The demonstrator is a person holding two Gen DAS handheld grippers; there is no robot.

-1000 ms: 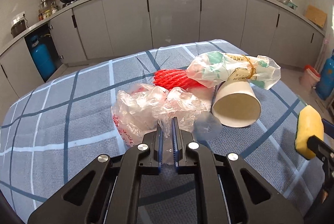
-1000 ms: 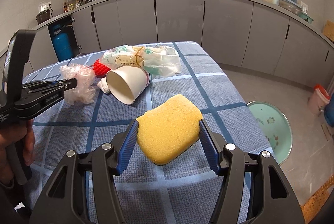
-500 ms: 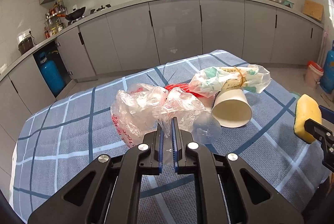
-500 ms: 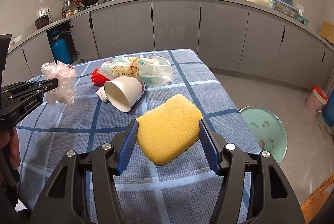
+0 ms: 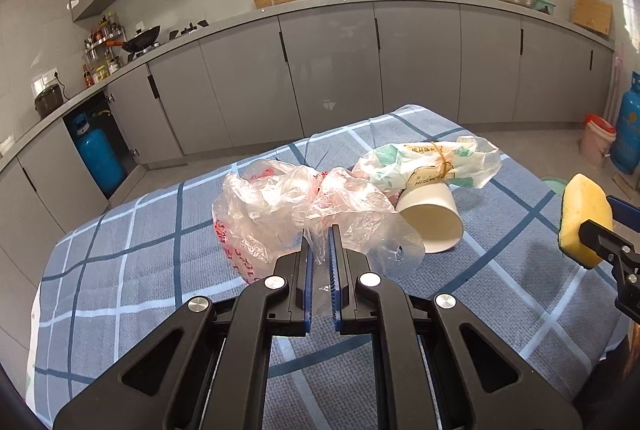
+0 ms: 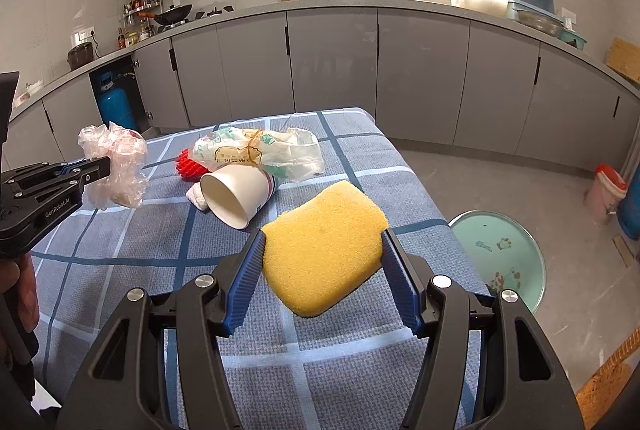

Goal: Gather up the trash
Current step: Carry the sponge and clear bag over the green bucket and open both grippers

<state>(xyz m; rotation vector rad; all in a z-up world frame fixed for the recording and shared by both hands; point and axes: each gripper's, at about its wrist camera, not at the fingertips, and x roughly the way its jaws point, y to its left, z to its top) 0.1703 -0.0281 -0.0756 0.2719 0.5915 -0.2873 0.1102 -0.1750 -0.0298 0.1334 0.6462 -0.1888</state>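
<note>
Trash is only partly collected: left gripper jaws clamp the crumpled plastic bag above the surface, right gripper jaws squeeze a sponge; paper cup and printed bag remain lying.

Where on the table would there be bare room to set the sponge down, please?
Bare checked cloth lies on the table's near half, between the paper cup and the near edge, under the sponge in the right gripper. The far middle is crowded: cup, printed bag, red mesh.
</note>
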